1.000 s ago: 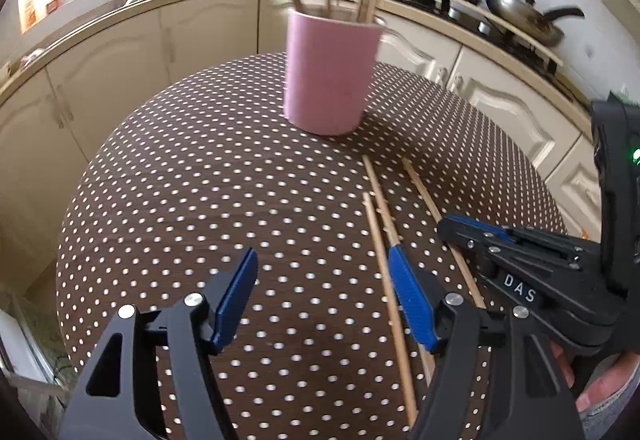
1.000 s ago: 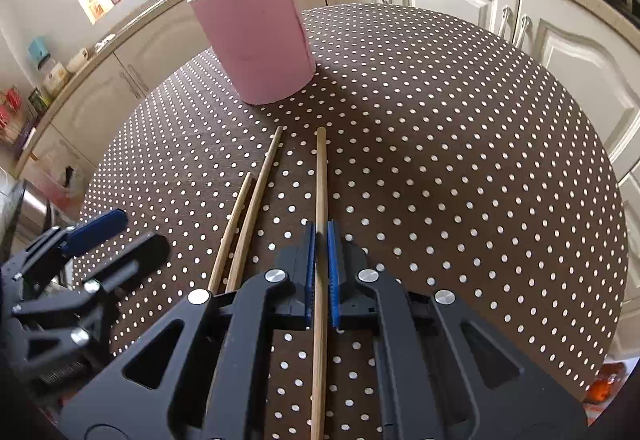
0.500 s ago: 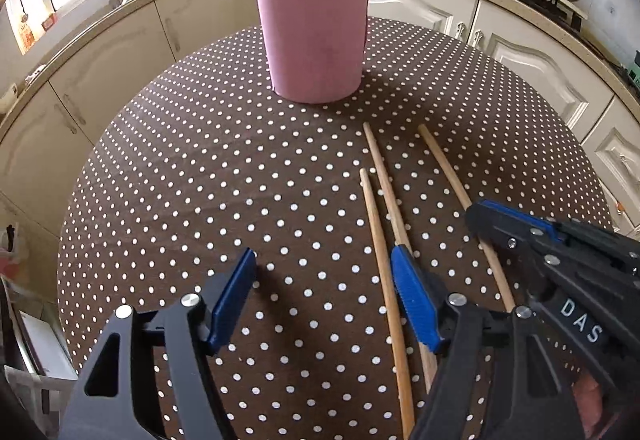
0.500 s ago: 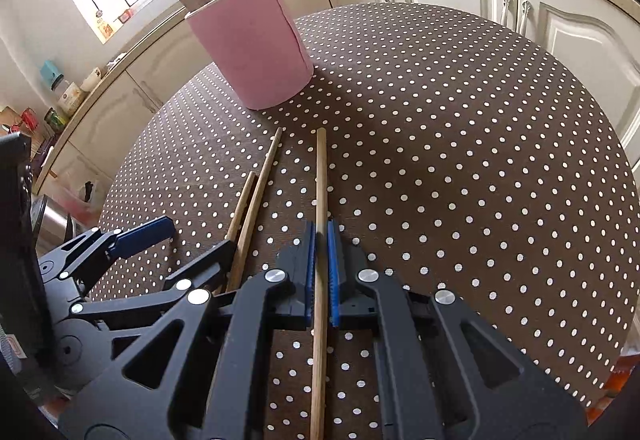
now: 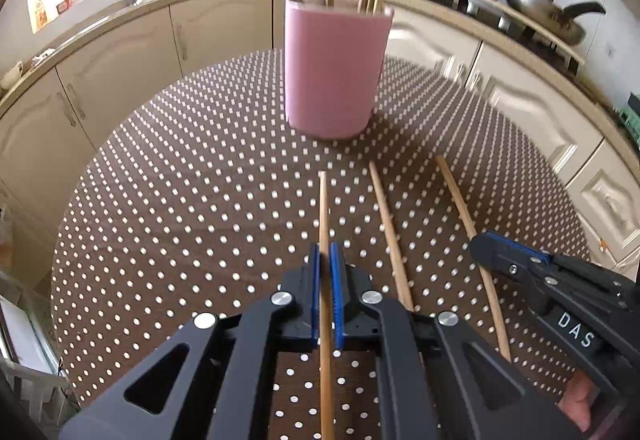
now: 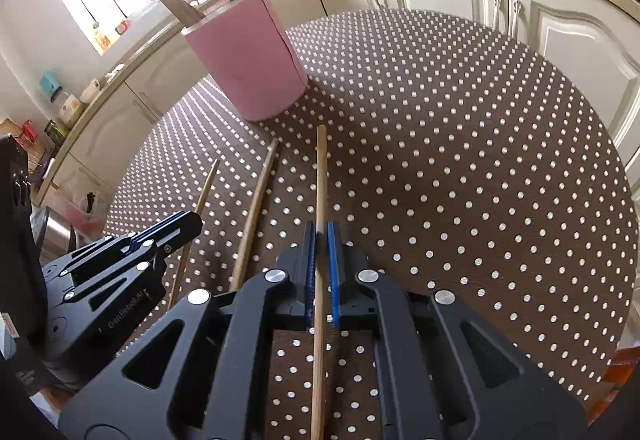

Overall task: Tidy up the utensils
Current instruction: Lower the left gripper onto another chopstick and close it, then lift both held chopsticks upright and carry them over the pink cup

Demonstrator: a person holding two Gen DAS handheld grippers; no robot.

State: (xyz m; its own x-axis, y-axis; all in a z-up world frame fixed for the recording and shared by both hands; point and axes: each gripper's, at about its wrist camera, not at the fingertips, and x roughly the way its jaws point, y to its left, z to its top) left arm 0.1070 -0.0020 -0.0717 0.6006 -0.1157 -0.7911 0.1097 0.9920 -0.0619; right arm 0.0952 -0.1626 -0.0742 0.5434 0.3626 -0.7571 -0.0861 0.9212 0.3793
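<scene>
While clamped mid-shaft, one chopstick [image 5: 325,236] in the left gripper [image 5: 325,268], another [image 6: 320,199] in the right gripper [image 6: 320,244], third [image 5: 386,224] lying between them before the pink cup [image 5: 334,71]: light, stiff, slippery, likely to pivot.

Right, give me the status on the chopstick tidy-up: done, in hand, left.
Done: several chopsticks already stand in the pink cup. In hand: the left gripper is shut on one chopstick, and the right gripper is shut on another. Left: one loose chopstick lies on the dotted table between the two held ones.
</scene>
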